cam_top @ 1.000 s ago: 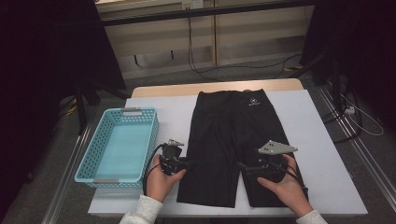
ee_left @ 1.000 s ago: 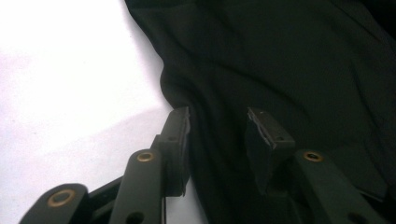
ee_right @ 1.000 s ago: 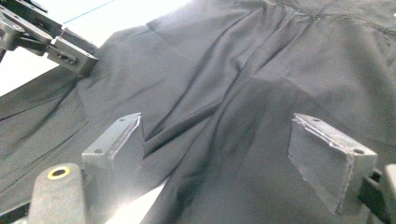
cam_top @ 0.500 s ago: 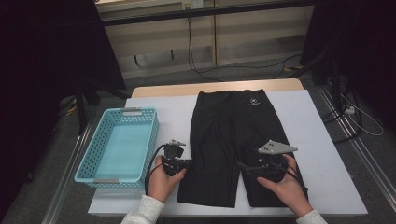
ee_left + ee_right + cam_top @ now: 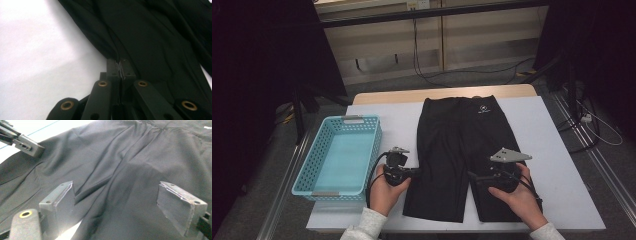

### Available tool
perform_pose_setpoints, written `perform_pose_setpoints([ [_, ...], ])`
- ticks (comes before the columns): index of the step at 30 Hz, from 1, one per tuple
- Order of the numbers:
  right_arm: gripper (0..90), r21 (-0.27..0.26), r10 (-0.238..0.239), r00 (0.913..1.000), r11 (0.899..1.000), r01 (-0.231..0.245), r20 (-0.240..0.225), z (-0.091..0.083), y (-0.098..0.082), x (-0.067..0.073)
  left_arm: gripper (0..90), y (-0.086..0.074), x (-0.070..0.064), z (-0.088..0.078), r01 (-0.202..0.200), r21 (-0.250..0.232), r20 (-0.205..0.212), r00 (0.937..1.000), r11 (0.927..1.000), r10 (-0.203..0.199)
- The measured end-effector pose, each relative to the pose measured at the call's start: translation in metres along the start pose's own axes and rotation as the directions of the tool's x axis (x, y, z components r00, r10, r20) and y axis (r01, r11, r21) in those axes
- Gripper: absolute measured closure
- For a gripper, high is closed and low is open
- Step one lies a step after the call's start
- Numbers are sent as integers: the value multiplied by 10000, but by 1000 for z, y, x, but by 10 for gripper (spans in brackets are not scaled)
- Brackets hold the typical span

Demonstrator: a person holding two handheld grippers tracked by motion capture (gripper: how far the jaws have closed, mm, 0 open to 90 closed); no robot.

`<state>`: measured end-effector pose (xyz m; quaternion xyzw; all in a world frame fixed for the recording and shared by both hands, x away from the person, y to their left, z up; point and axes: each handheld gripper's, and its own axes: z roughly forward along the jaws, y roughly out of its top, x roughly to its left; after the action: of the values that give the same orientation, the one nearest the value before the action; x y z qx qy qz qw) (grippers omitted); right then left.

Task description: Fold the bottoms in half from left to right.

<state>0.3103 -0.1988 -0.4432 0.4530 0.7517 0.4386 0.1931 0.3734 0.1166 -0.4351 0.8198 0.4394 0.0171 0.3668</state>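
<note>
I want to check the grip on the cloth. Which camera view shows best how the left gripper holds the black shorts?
The left gripper view: the left gripper has its jaws shut on the edge of the black shorts, seen close. The high view shows it small at the left leg's outer edge. The right gripper view shows its tip at the top left.

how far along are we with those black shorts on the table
Early. Done: the black shorts lie flat, and the left tool has closed on the outer edge of one leg. In hand: the right tool sits open over the other leg. Left: grip that leg, fold; the blue basket holds nothing.
</note>
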Motion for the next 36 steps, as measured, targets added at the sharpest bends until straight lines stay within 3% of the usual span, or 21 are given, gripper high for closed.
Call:
perform_pose_setpoints([
  [25,130,-289,292,9988,9992,-280,402,18,18,-15,885,10,-33,11,-875,-367,246,9958,9955,884],
  [36,131,-603,487,9983,9971,-467,324,32,33,-17,886,12,-43,16,-1101,-581,381,9929,9922,1124],
])
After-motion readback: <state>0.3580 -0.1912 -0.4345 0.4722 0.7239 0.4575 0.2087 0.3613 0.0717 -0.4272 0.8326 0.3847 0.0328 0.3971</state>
